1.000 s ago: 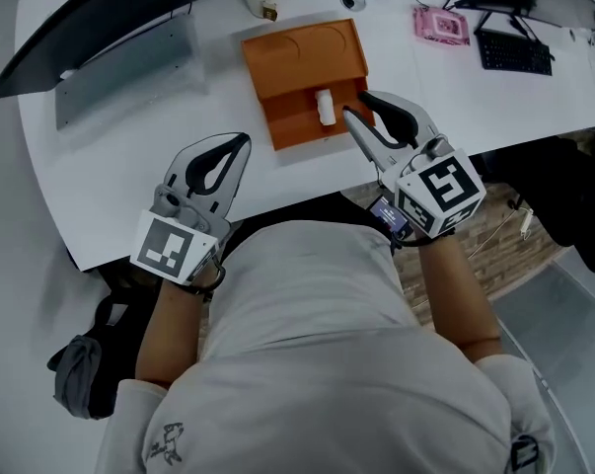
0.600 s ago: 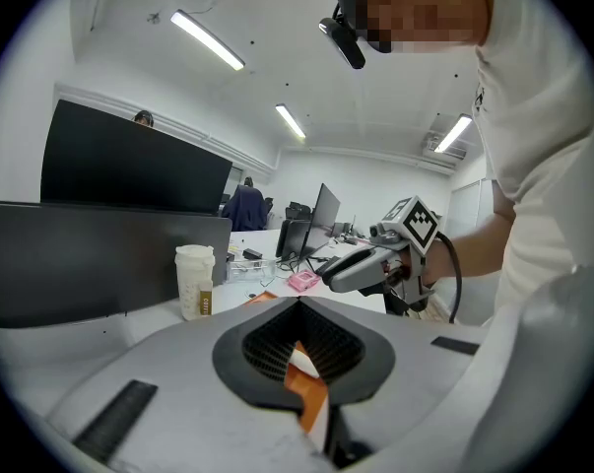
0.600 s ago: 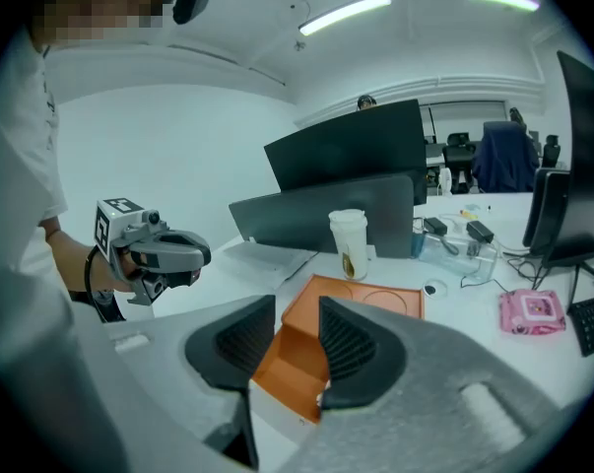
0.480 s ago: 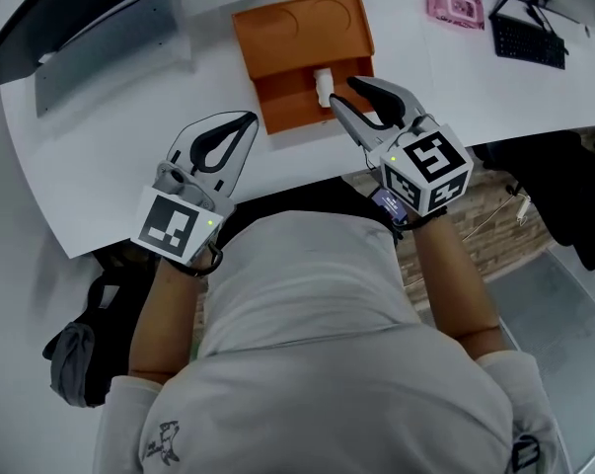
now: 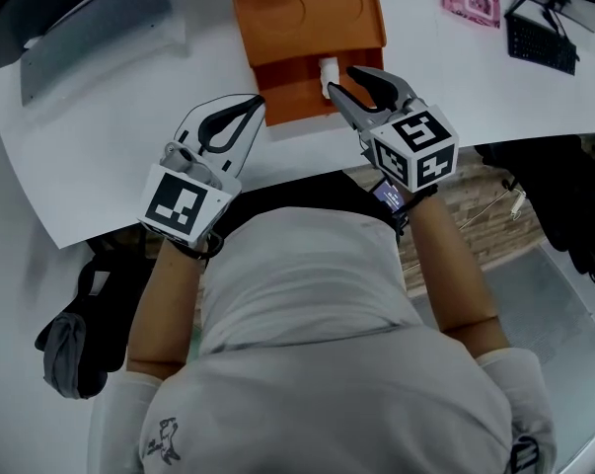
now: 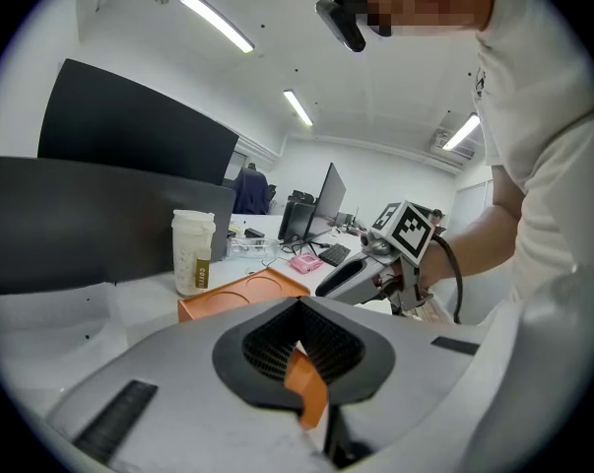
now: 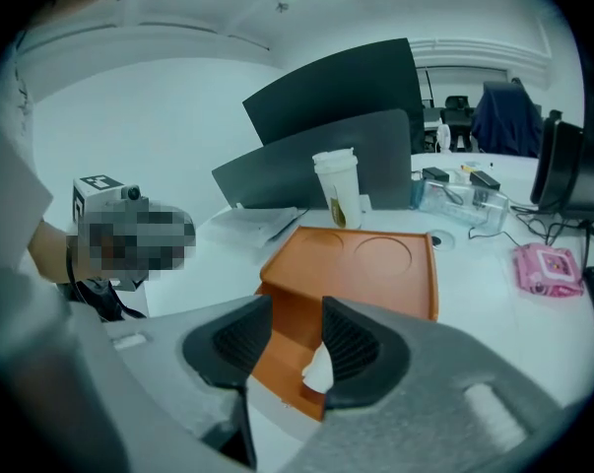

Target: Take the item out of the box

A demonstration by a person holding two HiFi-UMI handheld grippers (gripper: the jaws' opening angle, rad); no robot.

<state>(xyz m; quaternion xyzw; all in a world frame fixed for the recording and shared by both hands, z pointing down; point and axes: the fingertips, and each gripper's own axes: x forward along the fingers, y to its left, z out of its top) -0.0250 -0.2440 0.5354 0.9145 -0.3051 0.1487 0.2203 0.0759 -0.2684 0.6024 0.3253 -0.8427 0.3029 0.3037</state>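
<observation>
On the head view, the white item (image 5: 325, 67) in the orange box (image 5: 307, 23) is partly covered by the right gripper (image 5: 339, 78). Its jaws have just been opening. On the right gripper view only a sliver of the item shows between them, and the rest is tucked behind the jaw at three o'clock. On the left gripper view, the left gripper (image 6: 297, 305) blocks most of the box with its own body, and I cannot tell what the orange strip inside its jaws is. The print on the cup (image 6: 193, 252) at nine o'clock is too small for me to read.
</observation>
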